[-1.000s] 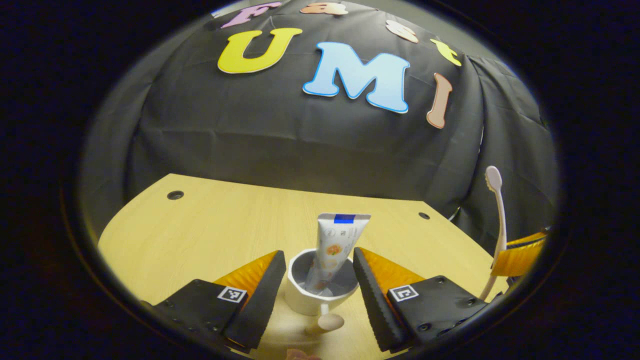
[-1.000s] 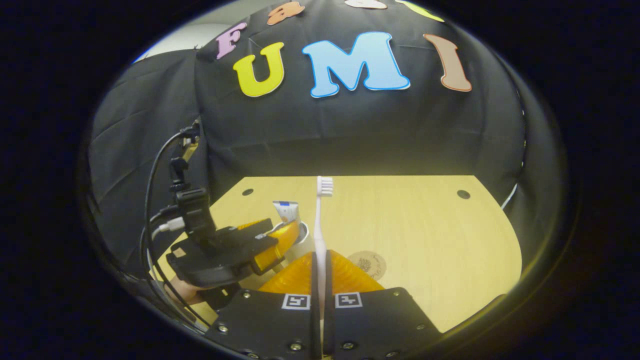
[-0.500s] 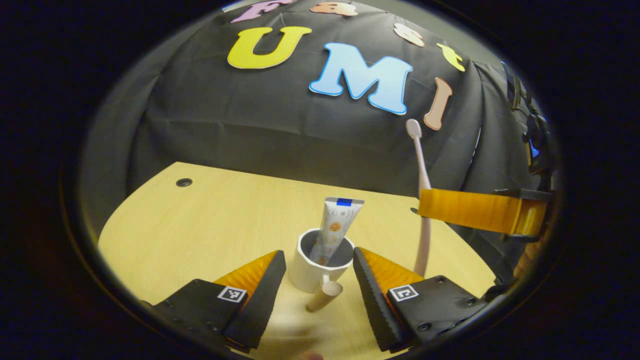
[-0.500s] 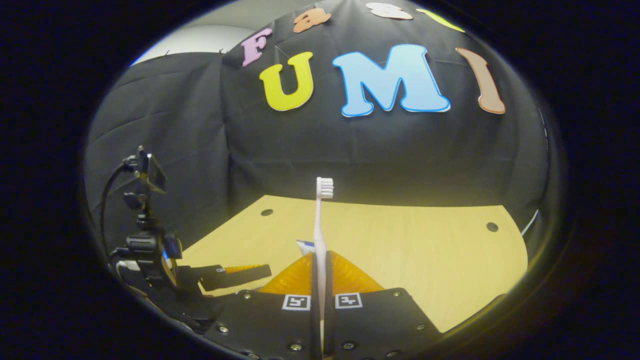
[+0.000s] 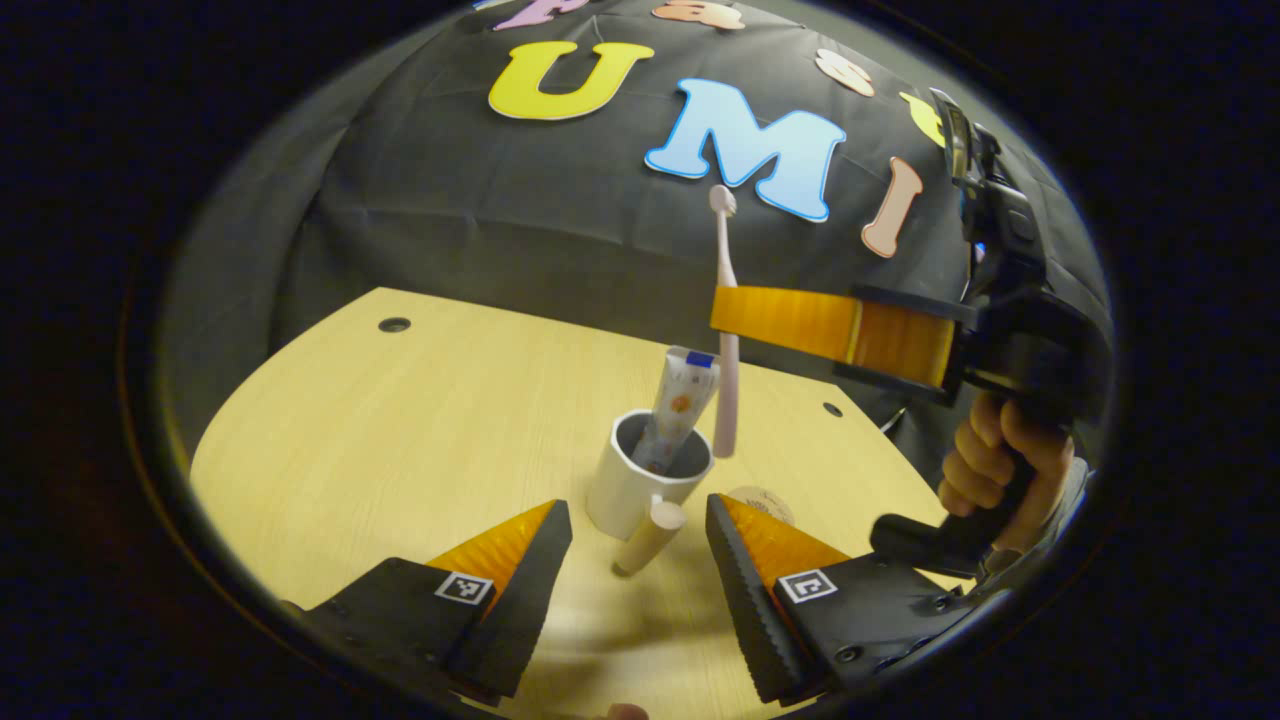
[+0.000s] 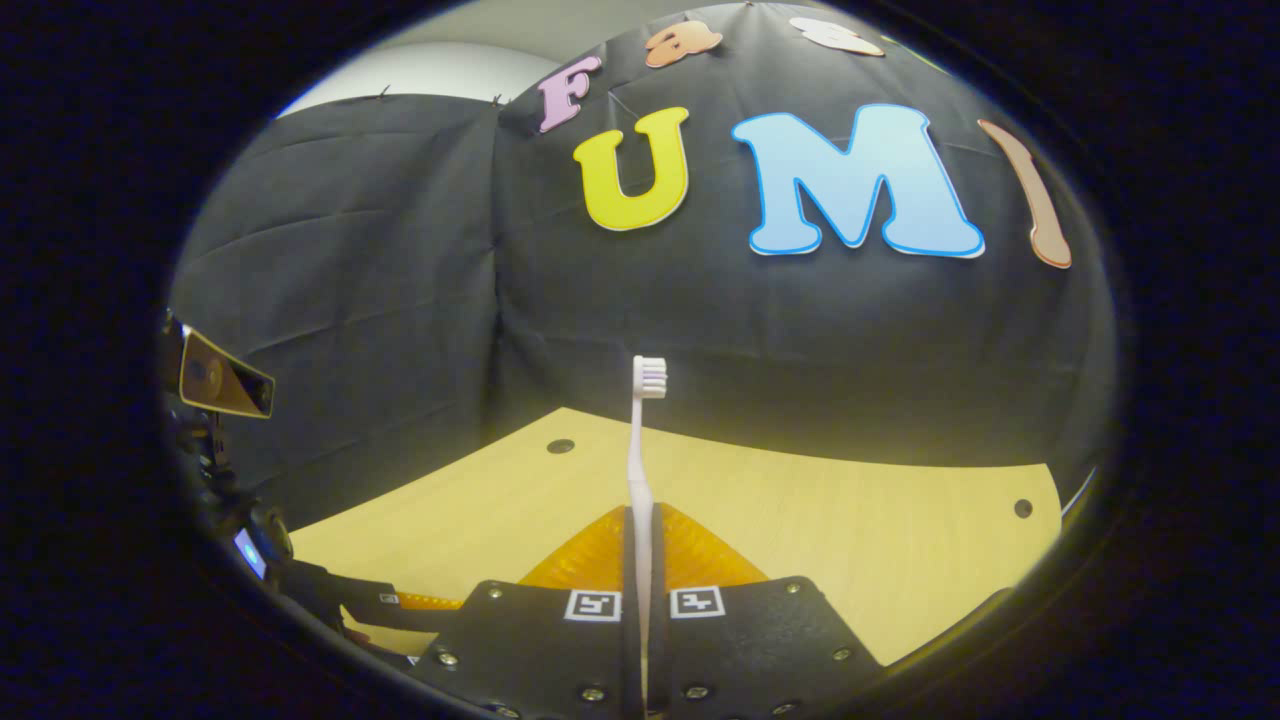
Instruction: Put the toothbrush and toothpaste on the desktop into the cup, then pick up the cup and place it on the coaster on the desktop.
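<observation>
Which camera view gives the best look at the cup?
The left gripper view. There the cup stands on the table ahead of the open left gripper, with the toothpaste in it and the toothbrush hanging over its rim. In the right gripper view I cannot make out the cup behind the shut jaws.

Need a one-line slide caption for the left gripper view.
Right gripper holds the toothbrush upright above the cup, toothpaste already inside; left gripper open.
</observation>
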A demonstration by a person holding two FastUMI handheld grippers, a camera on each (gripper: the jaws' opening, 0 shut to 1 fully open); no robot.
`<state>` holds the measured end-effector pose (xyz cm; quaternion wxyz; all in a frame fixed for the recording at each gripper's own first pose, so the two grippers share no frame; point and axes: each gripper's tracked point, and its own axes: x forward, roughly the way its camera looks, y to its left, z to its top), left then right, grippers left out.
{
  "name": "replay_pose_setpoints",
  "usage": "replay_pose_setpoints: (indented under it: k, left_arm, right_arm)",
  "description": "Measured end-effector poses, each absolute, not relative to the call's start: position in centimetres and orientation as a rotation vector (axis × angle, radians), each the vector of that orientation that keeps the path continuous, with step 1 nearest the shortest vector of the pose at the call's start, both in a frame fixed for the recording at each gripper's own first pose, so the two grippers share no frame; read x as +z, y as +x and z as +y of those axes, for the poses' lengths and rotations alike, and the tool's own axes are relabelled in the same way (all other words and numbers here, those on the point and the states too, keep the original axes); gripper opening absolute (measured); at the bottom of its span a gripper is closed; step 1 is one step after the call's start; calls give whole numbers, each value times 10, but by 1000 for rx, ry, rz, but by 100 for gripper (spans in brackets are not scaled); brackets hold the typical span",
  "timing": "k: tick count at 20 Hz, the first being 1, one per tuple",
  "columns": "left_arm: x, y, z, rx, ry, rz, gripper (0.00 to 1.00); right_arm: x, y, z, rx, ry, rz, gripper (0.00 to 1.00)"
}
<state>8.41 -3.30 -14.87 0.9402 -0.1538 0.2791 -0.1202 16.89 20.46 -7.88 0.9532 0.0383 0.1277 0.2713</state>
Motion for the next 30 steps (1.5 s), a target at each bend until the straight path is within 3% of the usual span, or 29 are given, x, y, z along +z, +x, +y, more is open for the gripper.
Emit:
replay_pose_setpoints:
  k: [2, 3, 5, 6, 7, 8, 14, 16, 17, 18, 19, 21, 22, 23, 25, 30]
  left_arm:
    - [-156, 73, -37, -253, -324, 594, 92]
    - [-158, 68, -39, -254, -326, 606, 88]
    - [-165, 61, -40, -251, -327, 627, 92]
    - [-166, 60, -39, -246, -331, 633, 85]
    - [-167, 59, -37, -243, -338, 638, 85]
    - [-167, 58, -36, -239, -344, 642, 92]
    - [-169, 59, -33, -246, -328, 658, 92]
    - [-170, 58, -33, -251, -330, 664, 92]
    - [-171, 58, -34, -251, -336, 670, 88]
    - [-172, 57, -35, -252, -342, 675, 88]
    - [-172, 57, -36, -254, -347, 678, 92]
    - [-172, 56, -37, -256, -350, 681, 88]
    - [-173, 57, -39, -260, -347, 682, 89]
    - [-171, 57, -40, -263, -343, 682, 92]
    - [-170, 57, -41, -269, -335, 682, 88]
    - [-171, 59, -44, -271, -316, 698, 92]
  right_arm:
    - [-78, 176, 210, 552, 73, 244, 3]
    - [-79, 178, 213, 552, 74, 239, 3]
    - [-84, 180, 215, 548, 70, 247, 3]
    - [-88, 180, 219, 550, 68, 256, 4]
    - [-91, 180, 221, 553, 61, 263, 4]
    - [-92, 177, 221, 556, 48, 267, 5]
    - [-101, 172, 217, 537, 22, 290, 8]
    - [-98, 172, 215, 524, 26, 293, 16]
    - [-101, 173, 214, 520, 27, 299, 25]
    - [-103, 174, 215, 517, 29, 307, 23]
    - [-103, 171, 214, 526, 35, 312, 29]
    - [-101, 168, 210, 519, 33, 318, 50]
    - [-101, 168, 208, 512, 29, 317, 55]
    - [-100, 167, 207, 511, 28, 318, 69]
    - [-98, 165, 205, 506, 36, 320, 78]
    - [-76, 159, 184, 454, 74, 292, 74]
